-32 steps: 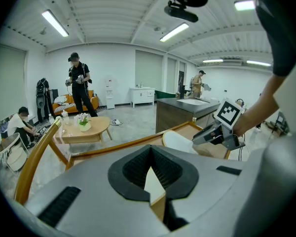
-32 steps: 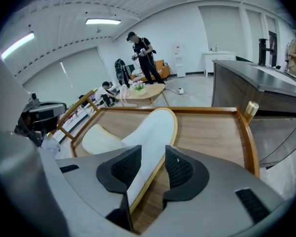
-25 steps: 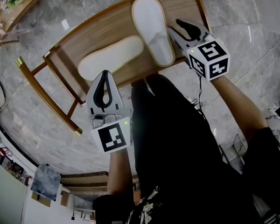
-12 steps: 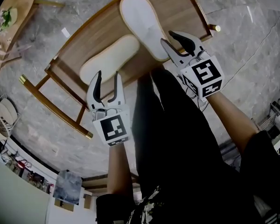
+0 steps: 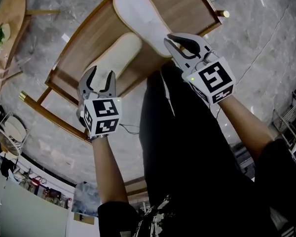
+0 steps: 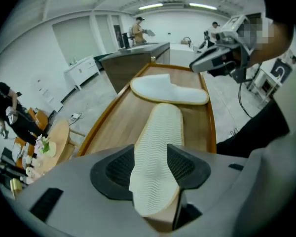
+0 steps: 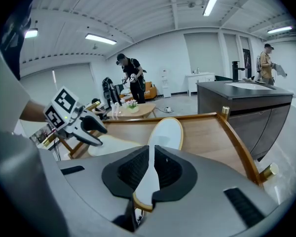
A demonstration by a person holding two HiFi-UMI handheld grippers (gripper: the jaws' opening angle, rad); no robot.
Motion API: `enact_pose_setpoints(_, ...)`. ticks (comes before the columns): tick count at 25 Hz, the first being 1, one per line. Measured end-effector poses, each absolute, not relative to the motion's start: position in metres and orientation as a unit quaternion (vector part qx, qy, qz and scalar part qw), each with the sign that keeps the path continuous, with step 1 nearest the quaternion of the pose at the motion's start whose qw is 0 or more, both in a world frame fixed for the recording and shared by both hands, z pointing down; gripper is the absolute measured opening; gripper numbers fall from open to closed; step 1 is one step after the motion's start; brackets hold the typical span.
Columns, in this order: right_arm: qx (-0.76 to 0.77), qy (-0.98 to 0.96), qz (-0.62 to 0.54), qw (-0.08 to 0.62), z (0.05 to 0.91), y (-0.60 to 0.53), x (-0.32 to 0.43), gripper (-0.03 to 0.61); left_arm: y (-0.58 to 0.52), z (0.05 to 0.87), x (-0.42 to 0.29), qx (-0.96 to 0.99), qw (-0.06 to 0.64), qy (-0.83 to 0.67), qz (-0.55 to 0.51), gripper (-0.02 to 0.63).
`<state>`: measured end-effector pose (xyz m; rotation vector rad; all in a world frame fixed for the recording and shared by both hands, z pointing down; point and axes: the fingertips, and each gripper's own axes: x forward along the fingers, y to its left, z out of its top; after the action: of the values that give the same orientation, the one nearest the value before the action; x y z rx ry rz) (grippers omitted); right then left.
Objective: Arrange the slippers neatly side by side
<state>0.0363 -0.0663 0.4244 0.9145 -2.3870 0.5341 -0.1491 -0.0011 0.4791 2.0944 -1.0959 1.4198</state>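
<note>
Two white slippers lie on a wooden table (image 5: 187, 4). The left one (image 5: 116, 56) lies sole up, its ribbed sole (image 6: 160, 132) running away from my left gripper (image 5: 100, 80). That gripper's jaws are opening and stand wide on either side of the slipper's heel. The other slipper (image 5: 138, 16) lies farther back and angled across, heel toward my right gripper (image 5: 173, 42). In the right gripper view the jaws (image 7: 152, 169) are closing and the pads pinch the thin heel edge of this slipper (image 7: 166, 132).
The table has a raised wooden rim (image 7: 237, 137) with brass-capped corners. A round side table (image 5: 5, 14) with small items stands on the marble floor to the left. A dark counter (image 6: 133, 63) and several people are in the background. My black trousers press against the table's near edge.
My left gripper has opened and moved forward over the heel of the sole-up slipper. My right gripper has closed onto the heel of the other slipper.
</note>
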Motion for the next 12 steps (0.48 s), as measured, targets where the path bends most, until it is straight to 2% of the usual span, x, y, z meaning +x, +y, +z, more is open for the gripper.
enact_pose_setpoints(12, 0.231, -0.910, 0.194, 0.285, 0.423, 0.011, -0.033, 0.026, -0.024, 0.503, -0.144, 0.776, 0.198, -0.284, 0.527, 0.207)
